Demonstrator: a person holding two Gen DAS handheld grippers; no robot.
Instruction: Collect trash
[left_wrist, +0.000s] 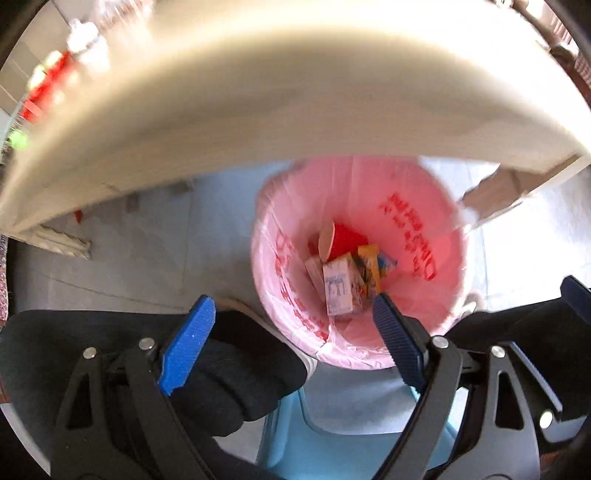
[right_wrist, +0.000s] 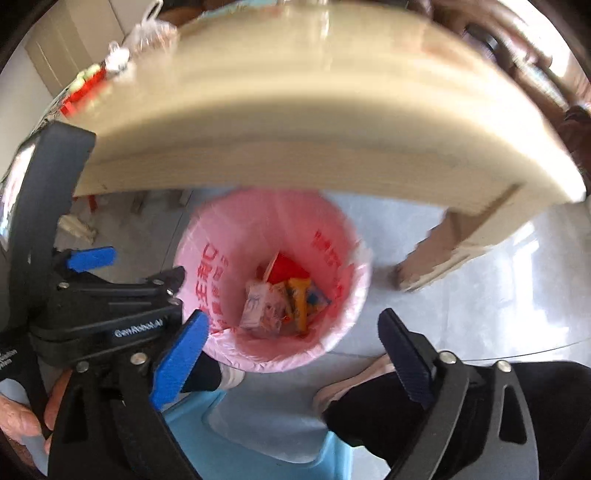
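Pink-lined bin (left_wrist: 436, 236) on floor by table edge (left_wrist: 258, 110), easy drop | red cup (left_wrist: 341, 240), carton (left_wrist: 337, 291), wrappers (left_wrist: 373, 269) inside | our left gripper (left_wrist: 291, 332) and right gripper (right_wrist: 295, 354) gaping, nothing held

bin (left_wrist: 443, 236): pink-lined, upright on floor | trash (left_wrist: 343, 273): red cup, cartons, wrappers at bottom

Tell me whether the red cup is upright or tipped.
Tipped: the red cup lies on its side in the bin, mouth sideways, atop the cartons and wrappers.
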